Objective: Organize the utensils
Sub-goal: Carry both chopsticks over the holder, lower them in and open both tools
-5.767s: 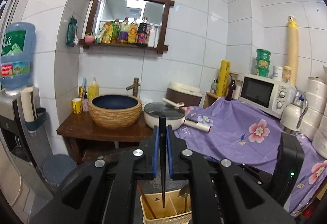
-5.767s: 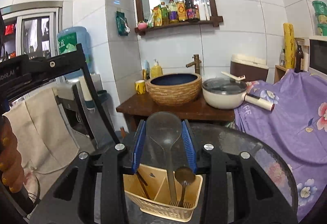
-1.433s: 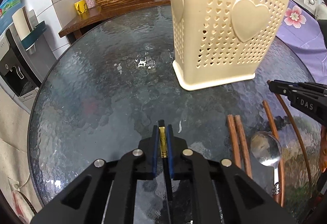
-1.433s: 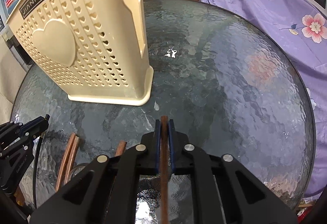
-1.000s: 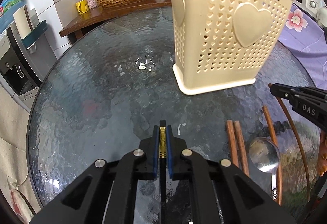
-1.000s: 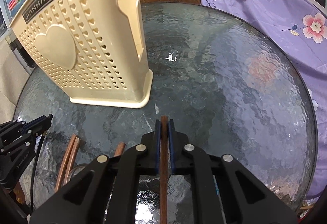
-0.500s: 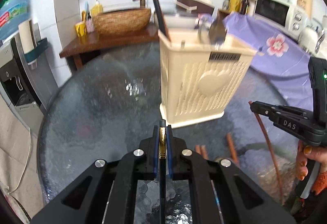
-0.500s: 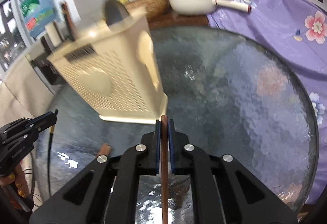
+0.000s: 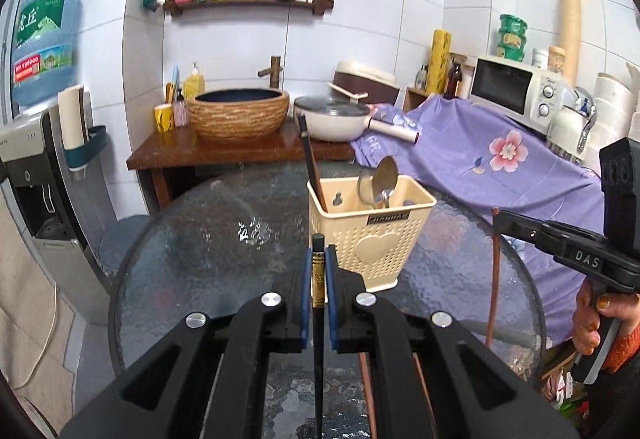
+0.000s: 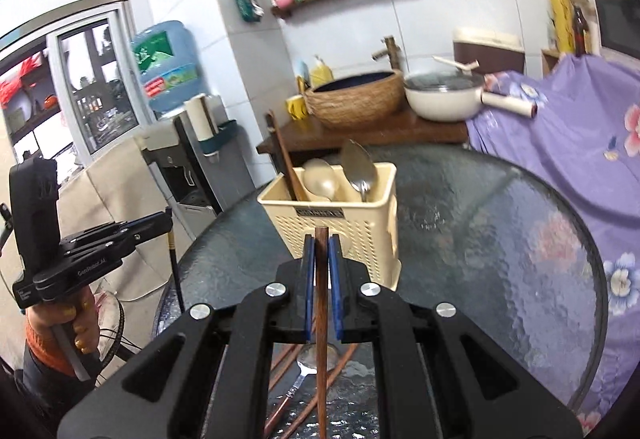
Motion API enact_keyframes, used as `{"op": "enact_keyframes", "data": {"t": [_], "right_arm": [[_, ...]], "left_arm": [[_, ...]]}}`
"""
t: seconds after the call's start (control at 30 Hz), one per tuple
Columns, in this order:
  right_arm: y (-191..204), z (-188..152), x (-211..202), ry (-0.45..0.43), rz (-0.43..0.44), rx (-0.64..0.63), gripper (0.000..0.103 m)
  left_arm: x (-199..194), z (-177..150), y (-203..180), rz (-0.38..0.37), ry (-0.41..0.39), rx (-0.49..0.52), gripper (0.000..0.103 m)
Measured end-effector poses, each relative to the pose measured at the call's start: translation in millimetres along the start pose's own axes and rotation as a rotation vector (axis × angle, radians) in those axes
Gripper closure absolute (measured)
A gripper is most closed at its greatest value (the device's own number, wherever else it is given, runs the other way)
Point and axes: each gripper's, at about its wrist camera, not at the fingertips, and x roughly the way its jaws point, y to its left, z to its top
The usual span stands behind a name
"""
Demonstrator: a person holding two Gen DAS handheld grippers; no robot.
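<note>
Both tools are now lifting clear of the tabletop [image 9: 192, 263]: left tool [image 9: 318, 275] pinching a black chopstick [image 9: 318, 351], right tool [image 10: 321, 271] pinching a brown chopstick [image 10: 321, 367], heading for the utensil basket [image 9: 384, 239].

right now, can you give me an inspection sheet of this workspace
surface: round textured glass table, glare patches on it.
job's things: cream utensil basket upright on the table; two spoons and a dark chopstick stand in it. Loose brown chopsticks and a spoon lie on the glass near the right gripper.
clutter: nothing seen on the table beyond the utensils.
grippers: left gripper shut on a black chopstick; right gripper shut on a brown chopstick.
cables: white cord on the floor at left.
surroundings: basin, pan, microwave, water dispenser, purple cloth.
</note>
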Motion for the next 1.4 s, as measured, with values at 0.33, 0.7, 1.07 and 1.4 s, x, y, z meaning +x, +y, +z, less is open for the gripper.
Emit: {"op": "enact_keyframes", "data": {"t": [0.33,0.7,1.07,1.4], "right_arm": [[16,18,-22,-0.035,0.043,-0.017,0.095],[33,81,-35,-0.065,0.055,-0.076,0.095],[41,195,-41,-0.125,-0.025,-0.078,0.095],[29,185,5,-0.135,-0.133,-0.110,0.095]], "left_arm": [[-18,18,-3,-0.012,-0.058,0.007,0.096],[-31,80,-12,-0.057,-0.123,0.032,0.096],[-46,194,-26,-0.095,-0.252,-0.038,0.096],[29,171,-39,-0.006,-0.228,-0.002,0.096]]}}
